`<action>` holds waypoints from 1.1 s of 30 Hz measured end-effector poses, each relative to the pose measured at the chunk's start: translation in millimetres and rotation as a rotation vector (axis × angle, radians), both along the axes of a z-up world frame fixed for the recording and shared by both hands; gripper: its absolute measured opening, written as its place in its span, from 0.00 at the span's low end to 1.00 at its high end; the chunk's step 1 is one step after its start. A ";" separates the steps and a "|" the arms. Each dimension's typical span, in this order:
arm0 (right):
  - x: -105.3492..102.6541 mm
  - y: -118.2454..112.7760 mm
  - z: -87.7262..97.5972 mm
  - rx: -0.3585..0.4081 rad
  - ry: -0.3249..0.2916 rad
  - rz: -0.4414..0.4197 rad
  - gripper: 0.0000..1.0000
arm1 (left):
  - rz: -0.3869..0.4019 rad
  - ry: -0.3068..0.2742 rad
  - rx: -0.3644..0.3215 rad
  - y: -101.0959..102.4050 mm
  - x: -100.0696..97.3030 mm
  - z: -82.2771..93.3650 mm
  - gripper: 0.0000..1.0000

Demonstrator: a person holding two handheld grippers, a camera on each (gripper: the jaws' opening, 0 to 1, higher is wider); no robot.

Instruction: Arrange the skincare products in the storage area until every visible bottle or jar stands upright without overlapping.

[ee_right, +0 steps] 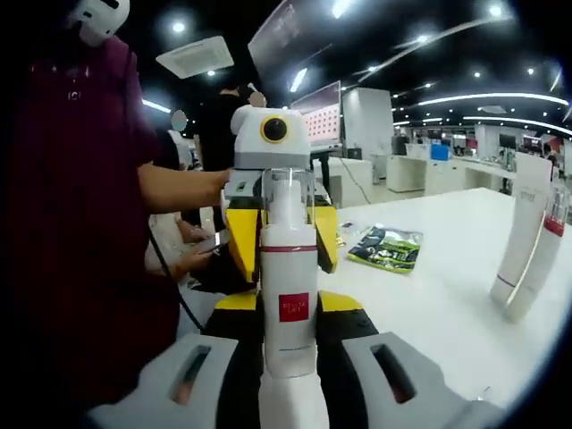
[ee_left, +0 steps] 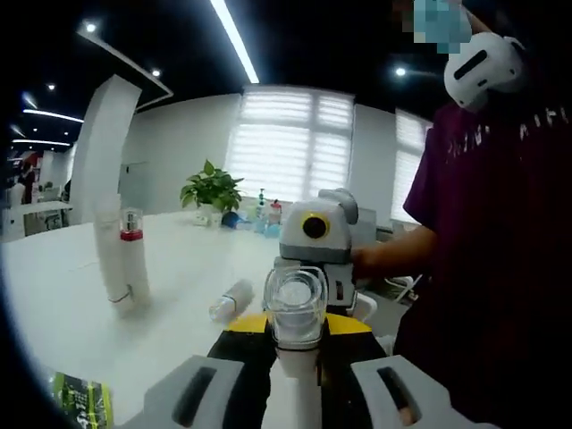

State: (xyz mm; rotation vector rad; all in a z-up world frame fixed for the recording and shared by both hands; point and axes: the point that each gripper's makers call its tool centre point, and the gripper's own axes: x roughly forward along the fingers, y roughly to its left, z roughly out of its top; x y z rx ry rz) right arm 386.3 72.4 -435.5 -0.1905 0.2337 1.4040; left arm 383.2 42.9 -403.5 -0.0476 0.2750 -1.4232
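Item under handling: white pump bottle (ee_right: pixel 288 295) with clear cap and red square label, held in mid-air between the two grippers, above the near edge of the white tabletop (ee_right: pixel 447 268).

Key relation: bottle's long axis runs along the line joining the grippers, i.e. straight out from each set of jaws. In the right gripper view its body runs up from between the right gripper (ee_right: pixel 288 375) jaws, label facing the camera, clear cap toward the left gripper (ee_right: pixel 273 192). In the left gripper view the same bottle (ee_left: pixel 295 308) appears cap-end on, rising between the left gripper's (ee_left: pixel 295 402) jaws, with the right gripper (ee_left: pixel 315 246) directly behind it.

Jaws: right jaws stand close on either side of the bottle's base end; appear clamped on it. Left jaws flank the cap end; contact not confirmable, cannot tell if closed.

Pose: both grippers face each other, near-level, close together, a person's forearm behind each.

Other products: two white tubes (ee_left: pixel 121 259) standing upright, touching or just beside each other, well apart from the grippers; one small clear bottle (ee_left: pixel 231 299) lying on its side on the tabletop nearer the left gripper. Green sachet (ee_right: pixel 386 248) lies flat.

Judgement: held bottle needs turning base-down before placing; lying bottle is not yet righted.
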 end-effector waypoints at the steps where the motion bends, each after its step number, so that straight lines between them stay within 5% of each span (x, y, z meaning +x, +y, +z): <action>1: 4.4 -0.8 0.2 -0.005 -0.018 -0.027 0.20 | 0.044 0.014 -0.007 1.5 6.3 -0.7 0.21; 5: 21.8 -2.8 5.0 -0.008 -0.099 -0.135 0.20 | 0.148 0.058 -0.044 2.6 20.7 2.5 0.23; 11: 42.9 -6.2 5.6 -0.051 -0.199 -0.304 0.20 | 0.372 0.083 -0.126 4.3 46.2 12.7 0.39; 16: 59.3 -12.8 5.1 -0.033 -0.178 -0.488 0.20 | 0.515 0.069 -0.151 9.3 56.9 15.4 0.38; 20: 59.2 -10.3 1.7 -0.041 -0.182 -0.541 0.20 | 0.542 0.080 -0.169 11.8 56.3 16.4 0.23; 26: 57.1 -5.4 1.5 -0.064 -0.225 -0.566 0.20 | 0.553 0.060 -0.175 13.8 53.5 17.6 0.23; 27: 55.0 -2.0 -1.9 -0.049 -0.173 -0.546 0.20 | 0.551 0.049 -0.173 14.4 53.3 18.2 0.22; 33: 48.9 1.6 -0.7 -0.021 -0.134 -0.433 0.20 | 0.442 -0.011 -0.102 11.9 45.9 19.5 0.20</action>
